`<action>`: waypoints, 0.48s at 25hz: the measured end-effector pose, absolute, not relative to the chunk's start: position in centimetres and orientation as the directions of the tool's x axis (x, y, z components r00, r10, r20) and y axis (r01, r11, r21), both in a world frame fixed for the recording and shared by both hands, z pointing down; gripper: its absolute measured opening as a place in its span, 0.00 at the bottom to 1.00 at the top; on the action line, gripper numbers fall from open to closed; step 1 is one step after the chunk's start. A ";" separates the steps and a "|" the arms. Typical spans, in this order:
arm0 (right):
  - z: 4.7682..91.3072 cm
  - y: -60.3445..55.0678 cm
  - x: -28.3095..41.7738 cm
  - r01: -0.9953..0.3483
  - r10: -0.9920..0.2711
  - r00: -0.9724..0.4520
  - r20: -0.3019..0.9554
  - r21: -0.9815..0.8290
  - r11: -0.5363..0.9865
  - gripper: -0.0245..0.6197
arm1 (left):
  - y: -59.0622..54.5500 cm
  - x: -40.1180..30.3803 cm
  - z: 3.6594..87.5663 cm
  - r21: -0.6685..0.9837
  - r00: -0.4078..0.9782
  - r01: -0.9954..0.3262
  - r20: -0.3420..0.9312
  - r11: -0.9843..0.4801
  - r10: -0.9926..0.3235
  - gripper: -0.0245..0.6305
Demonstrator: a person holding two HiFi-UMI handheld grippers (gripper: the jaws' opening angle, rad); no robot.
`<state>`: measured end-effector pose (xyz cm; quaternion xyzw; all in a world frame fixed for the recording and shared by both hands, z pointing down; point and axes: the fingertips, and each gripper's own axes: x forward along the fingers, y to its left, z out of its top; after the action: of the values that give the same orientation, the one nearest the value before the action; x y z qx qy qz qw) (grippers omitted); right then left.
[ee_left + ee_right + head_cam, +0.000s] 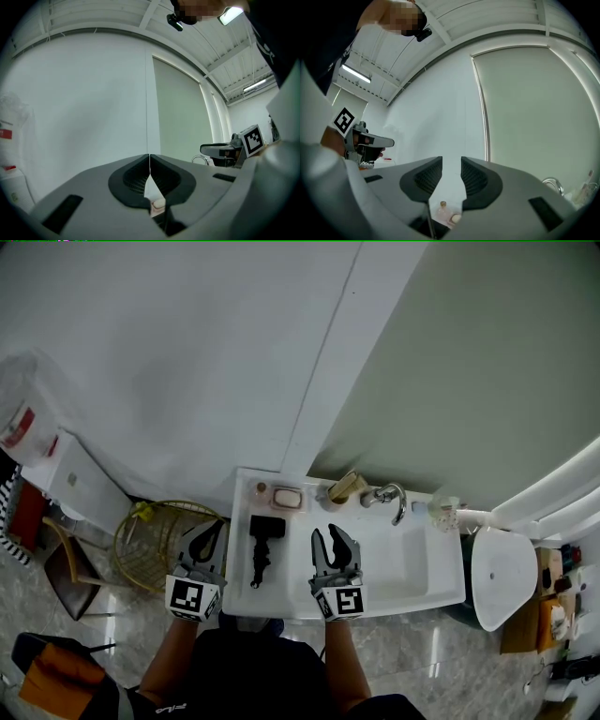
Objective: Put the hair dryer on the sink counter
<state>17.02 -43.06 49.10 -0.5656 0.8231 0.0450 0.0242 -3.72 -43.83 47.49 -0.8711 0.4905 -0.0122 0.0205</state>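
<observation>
Hair dryer (263, 547): black, lies flat on the white sink worktop (292, 585), left of the basin (412, 559). Body end points toward the wall, handle toward the near edge. Sits between left tool (214, 532) and right tool (327, 535), touched by neither.

Right tool: hovers over the worktop just right of the dryer, at the basin's left edge, pointing at the wall. Released, jaws apart with a clear gap, nothing between them.

Left tool: hangs just off the worktop's left edge, above the rim of the yellow wire basket (150, 538) on the floor. Clenched, jaw tips meeting, nothing pinched between them.

Behind the dryer, along the wall edge: soap dish (287, 498). Faucet (394, 498) stands at the back of the basin. Both tools point roughly level at the wall, side by side, marker cubes toward the person.
</observation>
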 end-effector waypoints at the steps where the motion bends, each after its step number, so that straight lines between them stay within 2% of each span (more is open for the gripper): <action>1: 49.2 -43.0 17.0 -0.932 -0.928 -0.361 -0.087 0.051 0.358 0.25 | -43.8 -3.7 47.5 -0.048 0.517 -0.855 0.002 -0.517 -0.856 0.08; 6: 48.9 -42.7 17.1 -0.940 -0.935 -0.342 -0.097 0.049 0.339 0.26 | -43.8 -3.7 47.7 -0.001 0.519 -0.855 0.006 -0.519 -0.855 0.08; 7: 49.0 -42.7 17.1 -0.940 -0.935 -0.340 -0.098 0.041 0.338 0.24 | -43.8 -3.8 47.7 0.012 0.518 -0.855 0.009 -0.518 -0.855 0.08; 8: 49.2 -42.7 17.1 -0.941 -0.936 -0.340 -0.093 0.033 0.338 0.14 | -43.8 -3.8 47.8 0.015 0.518 -0.855 0.012 -0.518 -0.855 0.08; 9: 49.3 -42.7 17.0 -0.939 -0.936 -0.343 -0.082 0.030 0.342 0.10 | -43.9 -3.8 47.8 0.013 0.517 -0.856 0.014 -0.517 -0.856 0.08; 12: 49.6 -42.9 16.8 -0.933 -0.931 -0.359 -0.064 0.035 0.357 0.08 | -44.0 -3.8 47.9 0.009 0.514 -0.857 0.015 -0.514 -0.857 0.08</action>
<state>16.77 -42.89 49.55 -0.5661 0.8236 0.0325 0.0166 -3.75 -44.01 47.89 -0.8702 0.4927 -0.0044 -0.0074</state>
